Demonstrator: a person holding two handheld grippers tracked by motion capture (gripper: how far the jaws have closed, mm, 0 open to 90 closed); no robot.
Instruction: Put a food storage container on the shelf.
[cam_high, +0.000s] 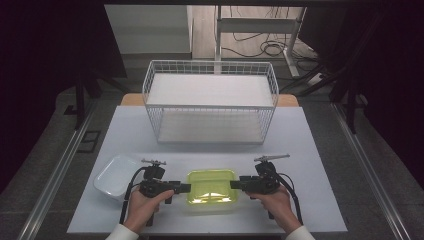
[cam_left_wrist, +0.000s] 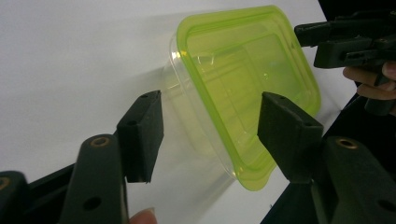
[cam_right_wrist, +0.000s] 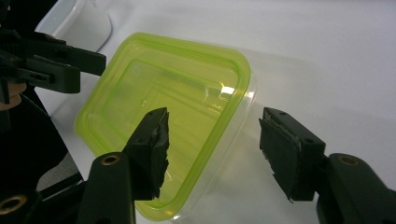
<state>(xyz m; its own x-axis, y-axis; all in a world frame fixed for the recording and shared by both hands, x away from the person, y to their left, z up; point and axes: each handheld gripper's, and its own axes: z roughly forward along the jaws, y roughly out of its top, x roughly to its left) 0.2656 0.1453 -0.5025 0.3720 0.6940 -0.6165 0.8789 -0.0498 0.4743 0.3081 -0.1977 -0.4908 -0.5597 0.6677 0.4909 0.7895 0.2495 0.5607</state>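
A clear plastic container with a lime-green lid (cam_high: 212, 190) sits on the white table near the front edge. My left gripper (cam_high: 187, 188) is at its left end, my right gripper (cam_high: 234, 184) at its right end, both level and pointing inward. In the left gripper view the jaws (cam_left_wrist: 212, 135) straddle the container's near end (cam_left_wrist: 243, 93), with a gap showing at the left pad (cam_left_wrist: 140, 133). In the right gripper view the jaws (cam_right_wrist: 212, 149) straddle the other end (cam_right_wrist: 177, 98); the right pad (cam_right_wrist: 285, 154) stands clear of the wall. Neither grips it.
A white two-tier wire rack (cam_high: 210, 100) stands at the back of the table. A shallow white tray (cam_high: 117, 175) lies left of the left gripper. The table's front edge (cam_high: 210, 231) is just below my hands.
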